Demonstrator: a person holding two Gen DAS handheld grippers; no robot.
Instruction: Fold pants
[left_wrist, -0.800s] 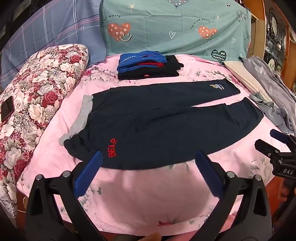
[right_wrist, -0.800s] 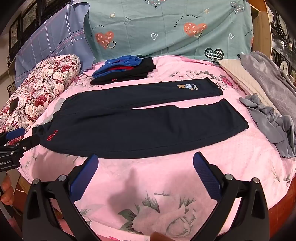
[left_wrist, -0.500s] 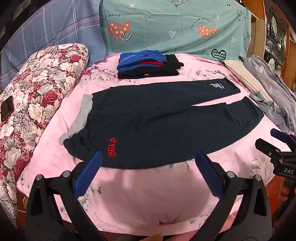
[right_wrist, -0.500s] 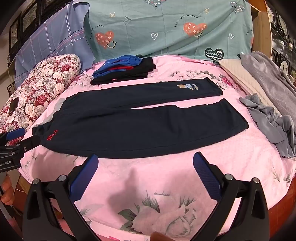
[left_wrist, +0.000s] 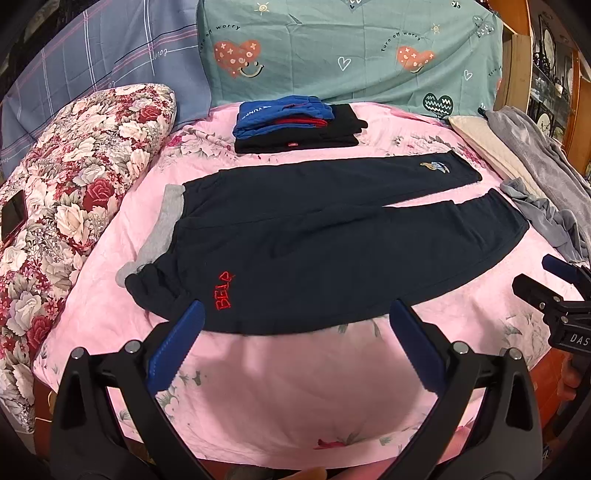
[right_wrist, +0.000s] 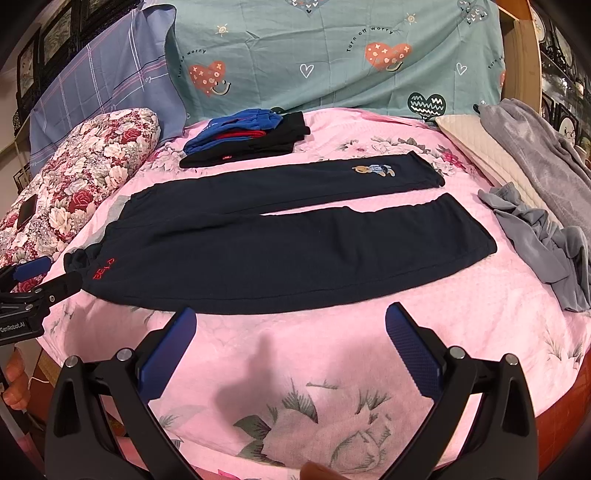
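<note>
Dark navy pants (left_wrist: 314, 240) (right_wrist: 280, 243) lie flat across a pink floral bed sheet (left_wrist: 295, 387), waist at the left with red lettering and a grey lining showing, both legs stretched to the right. My left gripper (left_wrist: 295, 325) stands open just in front of the waist end's near edge, nothing between its blue pads. My right gripper (right_wrist: 291, 332) hovers open in front of the near leg's edge, also holding nothing. Each gripper shows at the side of the other's view: the right gripper (left_wrist: 554, 280) and the left gripper (right_wrist: 44, 277).
A folded stack of blue, red and black clothes (left_wrist: 295, 125) sits behind the pants. A floral pillow (left_wrist: 74, 184) with a dark phone on it lies at left. Grey garments (right_wrist: 546, 236) and a cream pad (right_wrist: 476, 151) are heaped at right. Teal and plaid pillows stand at the back.
Both grippers have crept slightly forward toward the pants' near edge. The pants have not moved.
</note>
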